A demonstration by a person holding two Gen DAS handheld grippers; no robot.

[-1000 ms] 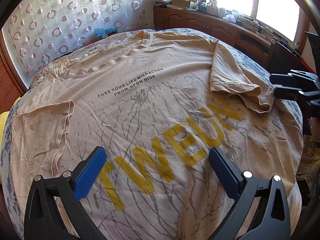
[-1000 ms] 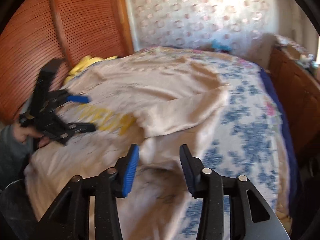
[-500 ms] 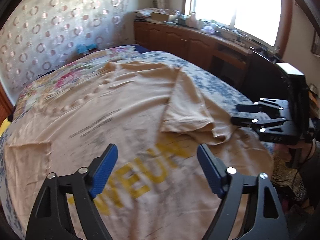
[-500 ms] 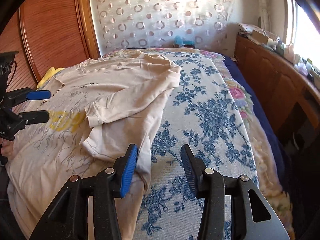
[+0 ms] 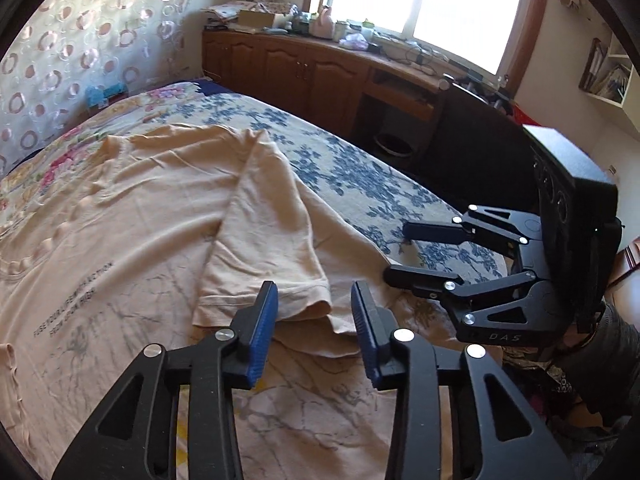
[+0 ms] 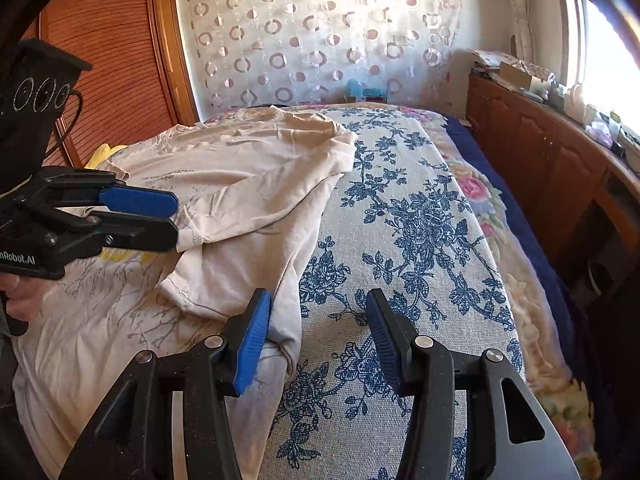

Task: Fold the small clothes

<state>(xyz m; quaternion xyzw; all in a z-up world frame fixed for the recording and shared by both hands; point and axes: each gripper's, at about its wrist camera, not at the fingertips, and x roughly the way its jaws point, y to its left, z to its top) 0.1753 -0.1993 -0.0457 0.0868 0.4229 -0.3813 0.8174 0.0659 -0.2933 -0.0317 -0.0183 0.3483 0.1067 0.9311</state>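
The beige T-shirt (image 5: pixel 120 240) lies spread on your bed's floral bedspread (image 6: pixel 420 220), one sleeve (image 5: pixel 264 248) folded in over its chest. Your left tool (image 5: pixel 314 328) hovers released just above that sleeve's hem, gripping nothing. Your right tool (image 6: pixel 318 340) is also released, empty, over the shirt's side edge where it meets the bedspread.

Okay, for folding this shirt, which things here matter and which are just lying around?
Part of the job:
beige T-shirt
its folded-in sleeve
left gripper
right gripper

Just lying about:
floral bedspread
yellow cloth
wooden cabinets
cardboard box
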